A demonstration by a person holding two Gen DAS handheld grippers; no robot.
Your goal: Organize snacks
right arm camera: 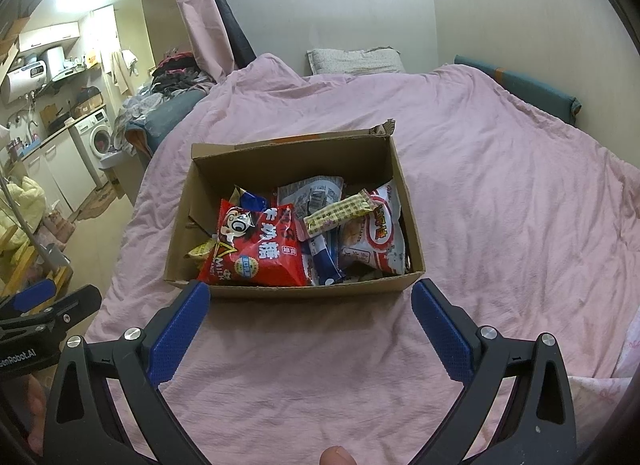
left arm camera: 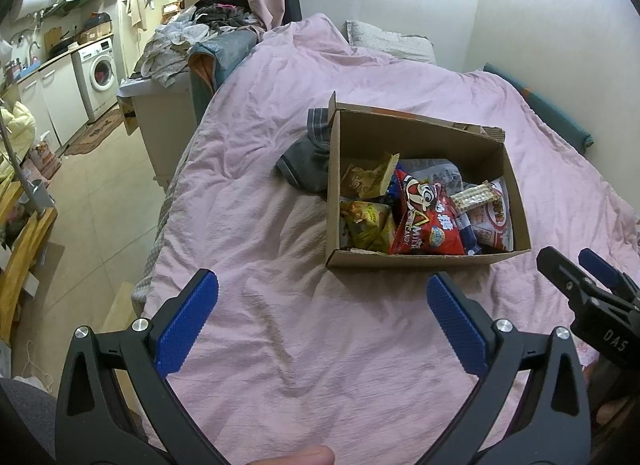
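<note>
An open cardboard box (left arm camera: pixel 412 133) (right arm camera: pixel 288 153) sits on the pink bedspread (left arm camera: pixel 280 337) (right arm camera: pixel 500 193). It holds several snack packs: a red milk-candy bag (left arm camera: pixel 430 225) (right arm camera: pixel 260 249), a white and red bag (left arm camera: pixel 494 213) (right arm camera: pixel 380 233), a yellow-green pack (left arm camera: pixel 366 221), a tan pack (left arm camera: pixel 368 177) and a small checkered bar (left arm camera: pixel 476 195) (right arm camera: pixel 340 213). My left gripper (left arm camera: pixel 322 297) is open and empty, short of the box's near left corner. My right gripper (right arm camera: pixel 310 309) is open and empty, just before the box's near wall; it also shows in the left wrist view (left arm camera: pixel 576 265).
A grey garment (left arm camera: pixel 308 157) lies on the bed against the box's left side. A pillow (right arm camera: pixel 356 59) lies at the head by the wall. Left of the bed are a clothes-piled cabinet (left arm camera: pixel 168 77), floor and a washing machine (left arm camera: pixel 100 69).
</note>
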